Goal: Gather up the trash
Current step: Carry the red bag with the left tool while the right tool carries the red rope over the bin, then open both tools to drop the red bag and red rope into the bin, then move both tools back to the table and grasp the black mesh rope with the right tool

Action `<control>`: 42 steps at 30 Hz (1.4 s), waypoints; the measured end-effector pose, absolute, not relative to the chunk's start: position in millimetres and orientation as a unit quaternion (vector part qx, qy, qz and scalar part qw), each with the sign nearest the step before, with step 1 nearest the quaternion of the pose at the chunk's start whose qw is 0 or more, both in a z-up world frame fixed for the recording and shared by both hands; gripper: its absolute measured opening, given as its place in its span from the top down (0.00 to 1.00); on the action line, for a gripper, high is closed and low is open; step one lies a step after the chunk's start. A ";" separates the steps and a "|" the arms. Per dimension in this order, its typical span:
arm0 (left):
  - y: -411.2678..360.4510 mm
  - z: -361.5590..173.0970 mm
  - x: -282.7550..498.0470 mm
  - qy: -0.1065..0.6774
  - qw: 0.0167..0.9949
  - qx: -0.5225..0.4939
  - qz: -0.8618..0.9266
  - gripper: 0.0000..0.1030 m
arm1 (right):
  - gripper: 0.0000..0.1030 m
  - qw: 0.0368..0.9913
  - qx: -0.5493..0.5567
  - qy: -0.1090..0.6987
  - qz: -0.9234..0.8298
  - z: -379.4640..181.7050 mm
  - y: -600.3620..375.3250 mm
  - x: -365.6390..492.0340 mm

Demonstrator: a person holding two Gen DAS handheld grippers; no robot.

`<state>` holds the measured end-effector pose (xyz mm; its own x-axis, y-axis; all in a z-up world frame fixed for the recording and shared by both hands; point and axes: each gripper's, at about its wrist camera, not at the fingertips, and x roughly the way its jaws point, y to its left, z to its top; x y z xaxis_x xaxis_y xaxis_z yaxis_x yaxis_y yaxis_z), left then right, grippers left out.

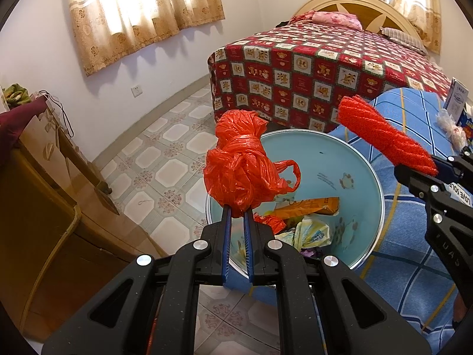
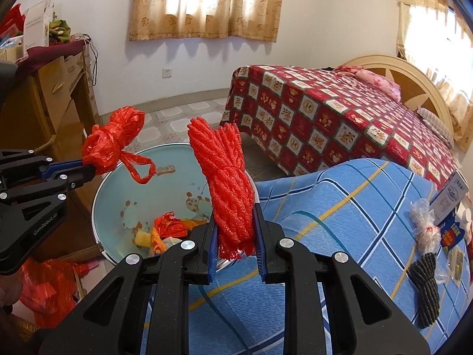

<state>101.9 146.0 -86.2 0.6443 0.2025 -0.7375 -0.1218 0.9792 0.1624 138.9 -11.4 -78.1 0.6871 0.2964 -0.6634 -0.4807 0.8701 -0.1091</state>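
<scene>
Clearly, some writing can be read: the side of the left tool [image 2: 88, 169] carries the word "GenRobot.AI" in the right wrist view, and the inner wall of the trash bin [image 2: 165, 159] shows mirrored letters that look like "deer", though I cannot be sure of them. On the white card [image 2: 449, 198] at the far right of the bench [image 2: 340, 207], which is covered with a blue checked cloth, the print is too small to read. The left tool [image 1: 238, 210] is pinching a knotted red plastic bag [image 1: 242, 165] at its lower end; the bag is crumpled and shiny, tied around its middle, with one loop handle hanging to the right. Its long axis stands nearly upright, and it hangs above the near rim of the bin [image 1: 363, 159]. The right tool [image 2: 236, 230] is pressed on a red foam net bundle [image 2: 227, 183], a bunch of rough mesh strands bound at the waist. It points up and a little to the left, with its top fanning out, between the bin and the bench edge. Inside the bin lie an orange wrapper [image 1: 307, 205] and some crumpled paper [image 1: 310, 232].
</scene>
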 end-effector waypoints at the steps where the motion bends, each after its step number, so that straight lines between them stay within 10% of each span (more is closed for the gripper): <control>1: 145.6 -86.1 101.6 0.411 0.906 0.050 0.089 0.92 | 0.79 0.908 -0.139 0.333 0.214 -78.2 -11.2 138.9; 9: 138.7 -86.2 101.2 0.409 0.908 0.049 0.081 0.88 | 0.77 0.905 -0.140 0.334 0.222 -81.9 -9.2 141.4; 21: 138.3 -87.4 99.5 0.408 0.908 0.040 0.090 0.28 | 0.35 0.910 -0.123 0.330 0.219 -85.7 -21.6 134.9; 42: 79.3 -100.6 104.2 0.425 0.901 0.074 0.047 0.19 | 0.32 0.922 -0.058 0.381 -0.028 -102.1 -258.6 121.4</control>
